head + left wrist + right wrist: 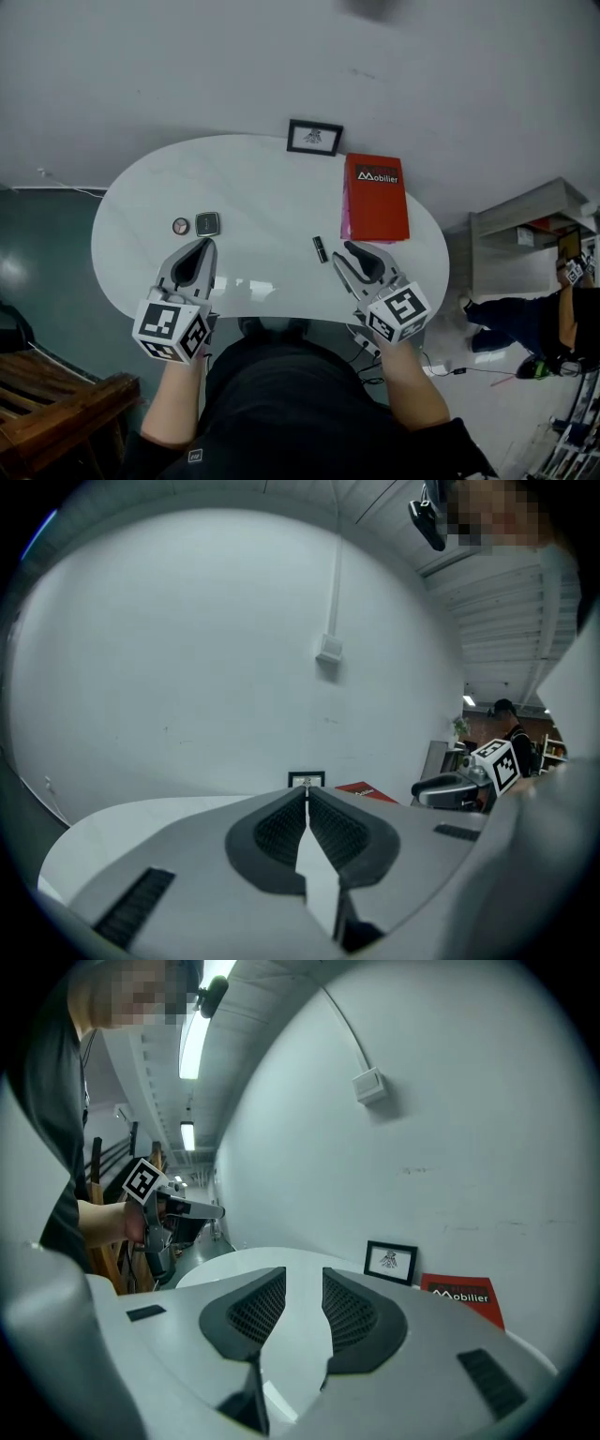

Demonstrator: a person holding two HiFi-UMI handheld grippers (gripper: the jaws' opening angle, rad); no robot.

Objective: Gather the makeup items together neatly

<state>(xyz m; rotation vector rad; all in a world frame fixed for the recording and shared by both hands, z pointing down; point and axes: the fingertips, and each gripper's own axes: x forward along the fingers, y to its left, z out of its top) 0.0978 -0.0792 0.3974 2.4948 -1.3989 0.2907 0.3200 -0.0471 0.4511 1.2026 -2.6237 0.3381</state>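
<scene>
A white oval table (262, 187) stands against a plain pale grey wall (187, 66). Teal floor (37, 244) shows at left, slatted wooden furniture (56, 412) lower left, a grey shelf unit (525, 234) at right.

framed picture (314, 137): upright by wall | red book (376, 196): flat on white table (272, 187)

A red book (377, 206) lies on the far right part of the white bench (253, 187). On a dark band at its far end, white letters spell "Mobilier", with a larger first letter. The right gripper view shows the same word on the cover. The framed picture (314, 137) left of it holds a small drawing; any writing there is too small to read.
</scene>
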